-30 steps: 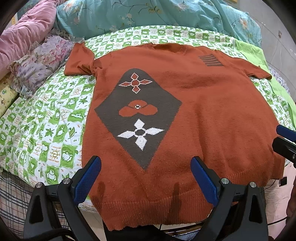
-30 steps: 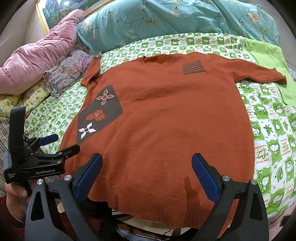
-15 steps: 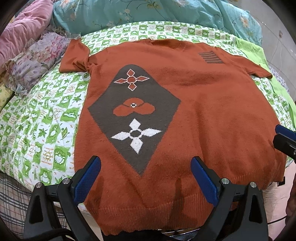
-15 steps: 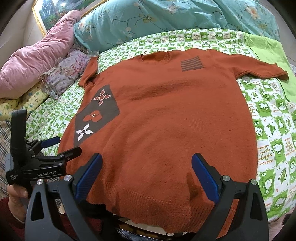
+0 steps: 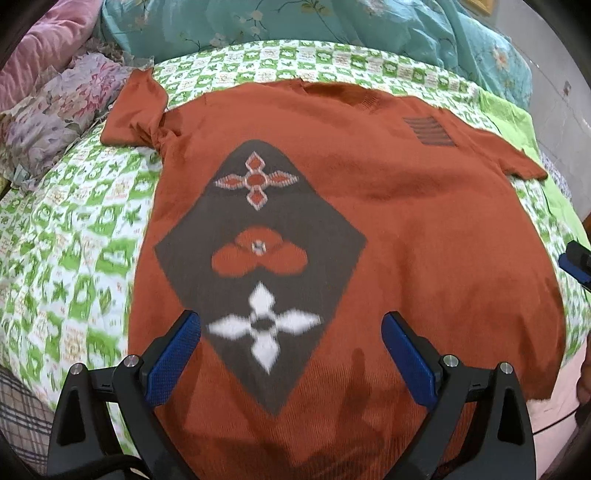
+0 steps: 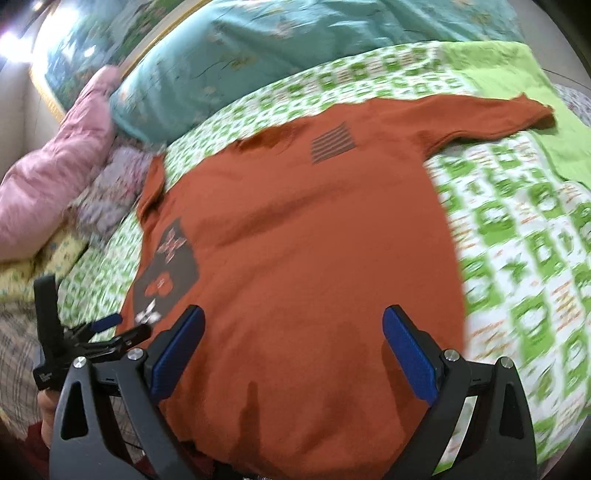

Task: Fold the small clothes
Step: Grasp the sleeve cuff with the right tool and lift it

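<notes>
One rust-orange knitted sweater [image 5: 406,236], short-sleeved, spread flat and front-up on a bed sheet [image 5: 74,236] printed in a green-and-white check. Fine, slightly fuzzy knit across the body, ribbed band along the hem nearest the cameras. Long axis running from hem, close to both grippers, away to the neckline [image 5: 332,90] at the far end, toward the pillows. Two sleeves spread sideways: one sleeve [image 5: 133,110] bunched and creased at the armpit, the other sleeve [image 6: 491,114] lying straight out, its cuff resting on a plain lime-green cloth [image 6: 546,88]. One dark brown diamond panel [image 5: 258,266] knitted into the front, holding three motifs in a column: an orange four-petal cross, an orange clover-like shape, a white four-point flower. One small patch of dark horizontal stripes [image 5: 428,131] near the far shoulder. Left gripper [image 5: 291,354] spread wide, nothing between its two blue textured pads [image 5: 173,354], hovering over the hem below the diamond. Right gripper [image 6: 293,350] likewise spread wide and holding nothing, over the plain orange lower half of the sweater; motion blur in both views. Beyond the sheet, one teal floral quilt [image 5: 295,22], glossy and rumpled, one pink padded quilt [image 6: 48,192], one lilac floral ruffled cushion [image 5: 62,118].
</notes>
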